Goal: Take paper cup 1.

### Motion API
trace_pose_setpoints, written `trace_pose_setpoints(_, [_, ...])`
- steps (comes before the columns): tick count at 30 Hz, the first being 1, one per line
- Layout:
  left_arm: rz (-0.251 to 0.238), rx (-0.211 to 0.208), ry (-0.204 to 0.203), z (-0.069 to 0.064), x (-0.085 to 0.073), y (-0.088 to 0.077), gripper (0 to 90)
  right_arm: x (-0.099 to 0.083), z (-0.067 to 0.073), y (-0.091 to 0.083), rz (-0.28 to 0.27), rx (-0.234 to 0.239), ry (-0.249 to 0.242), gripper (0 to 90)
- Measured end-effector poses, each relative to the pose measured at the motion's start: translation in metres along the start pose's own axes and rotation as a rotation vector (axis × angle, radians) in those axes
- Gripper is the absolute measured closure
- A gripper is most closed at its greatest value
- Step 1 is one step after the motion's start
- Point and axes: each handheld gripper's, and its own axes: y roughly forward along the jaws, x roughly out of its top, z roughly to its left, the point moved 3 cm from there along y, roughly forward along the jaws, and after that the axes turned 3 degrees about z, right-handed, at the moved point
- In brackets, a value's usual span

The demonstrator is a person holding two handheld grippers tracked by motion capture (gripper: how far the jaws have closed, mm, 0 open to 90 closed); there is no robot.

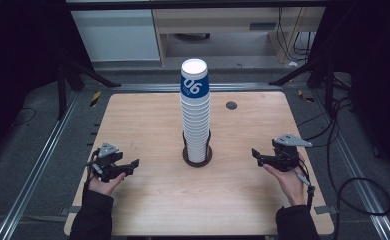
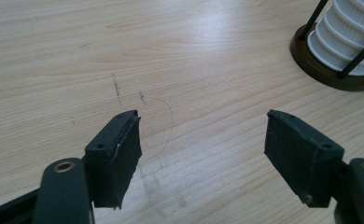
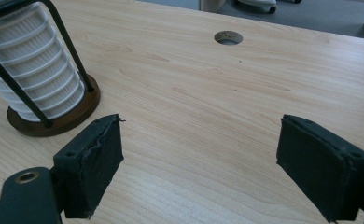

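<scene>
Left claw (image 1: 131, 165): jaws spread wide, nothing between them, held low over bare wood at the left of the table (image 1: 148, 210). In the left gripper view its pads (image 2: 124, 149) frame only scuffed woodgrain; the cup holder sits off to the upper right, well apart.

Right claw (image 1: 257, 155): jaws likewise spread wide and empty, held at the right of the table and pointing inward toward the centre. In the right gripper view the rubber pad (image 3: 98, 163) on the near jaw looks frayed along its edge.

Between the two claws, at table centre: a tall stack of paper cups (image 1: 195, 115), nested upside down, standing upright in a holder with a dark round base (image 1: 198, 160) and thin black upright rods (image 3: 68, 42). Neither claw touches it.

Appearance: white ribbed rims banded closely up the column; the topmost cup is blue with white numerals on its side, white bottom facing up. A small round grommet hole (image 1: 231, 105) lies in the table behind and to the right.

Handling, as judged: cups are very light, thin-walled and easily crushed; nested ones may stick together. The tall column could tip if pushed sideways. Best hold is probably a gentle pinch across the top cup's wall, lifting straight up, the other claw steadying the stack below.
</scene>
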Motion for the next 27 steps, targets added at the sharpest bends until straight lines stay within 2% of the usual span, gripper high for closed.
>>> trace_pose_setpoints(3, [-0.004, 0.0, 0.001, 0.0, 0.0, -0.001, 27.6, 0.001, 0.0, -0.001, -0.004, 0.005, 0.001, 14.4])
trace_pose_setpoints(4, [-0.005, -0.003, -0.004, 0.0, 0.001, -0.001, 27.9, 0.001, 0.0, -0.002, -0.009, 0.017, 0.019, 14.5])
trace_pose_setpoints(11, [-0.01, -0.008, -0.011, 0.0, 0.001, -0.003, 30.3, 0.012, 0.006, -0.011, -0.037, 0.031, 0.006, 14.9])
trace_pose_setpoints(12, [-0.011, -0.012, -0.011, 0.0, 0.002, -0.004, 30.3, 0.018, 0.01, -0.015, -0.054, 0.047, 0.006, 14.9])
trace_pose_setpoints(20, [-0.004, -0.02, -0.003, -0.003, 0.003, -0.005, 30.1, 0.047, 0.025, -0.03, -0.118, 0.082, -0.009, 14.1])
trace_pose_setpoints(24, [-0.009, -0.018, 0.005, -0.005, 0.004, -0.006, 29.0, 0.074, 0.039, -0.041, -0.19, 0.117, -0.032, 14.4])
trace_pose_setpoints(25, [-0.009, -0.018, 0.005, -0.005, 0.004, -0.006, 28.9, 0.074, 0.039, -0.041, -0.19, 0.117, -0.032, 14.4])
trace_pose_setpoints(27, [-0.009, -0.019, 0.008, -0.005, 0.004, -0.006, 28.8, 0.091, 0.049, -0.045, -0.22, 0.133, -0.062, 12.9])
